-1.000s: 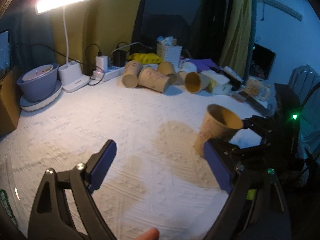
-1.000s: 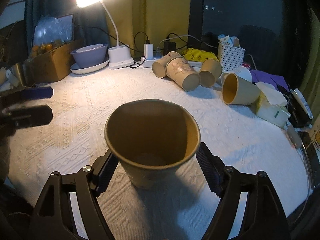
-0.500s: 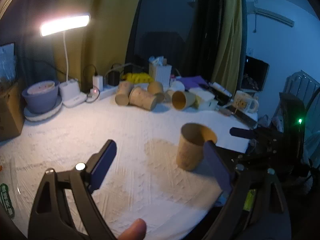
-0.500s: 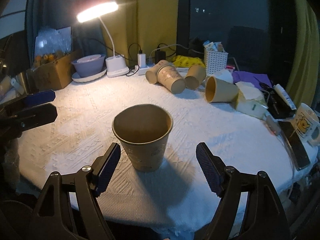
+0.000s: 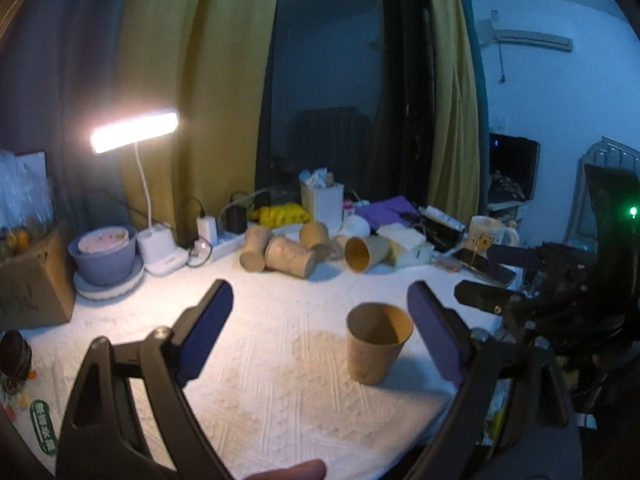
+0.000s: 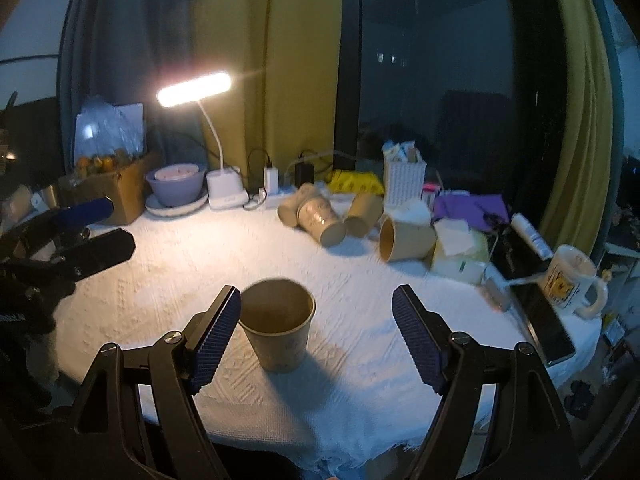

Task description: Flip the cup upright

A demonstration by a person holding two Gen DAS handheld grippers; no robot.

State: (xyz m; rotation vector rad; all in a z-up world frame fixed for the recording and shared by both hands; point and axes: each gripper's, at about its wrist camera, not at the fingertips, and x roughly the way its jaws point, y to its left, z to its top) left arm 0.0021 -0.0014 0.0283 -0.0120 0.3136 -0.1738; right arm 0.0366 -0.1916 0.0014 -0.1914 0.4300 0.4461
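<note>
A tan paper cup [image 5: 377, 343] stands upright, mouth up, on the white cloth near the table's front edge; it also shows in the right wrist view [image 6: 277, 326]. My right gripper [image 6: 316, 332] is open and empty, pulled back from the cup, with the cup just off its left pad. My left gripper [image 5: 320, 330] is open and empty, held back above the front of the table, with the cup in front of its right pad. Each gripper shows at the edge of the other's view.
Several paper cups [image 5: 288, 254] lie on their sides at the back of the table [image 6: 400, 344]. A lit desk lamp [image 5: 134, 134], a lilac bowl [image 5: 103, 250], a cardboard box [image 5: 32, 280], a white basket [image 5: 322, 200], a mug [image 6: 570, 280] and a phone [image 6: 546, 316] ring the table.
The right gripper let go of the cup, which now stands upright on the cloth. Both grippers have drawn back and up, away from the table.
</note>
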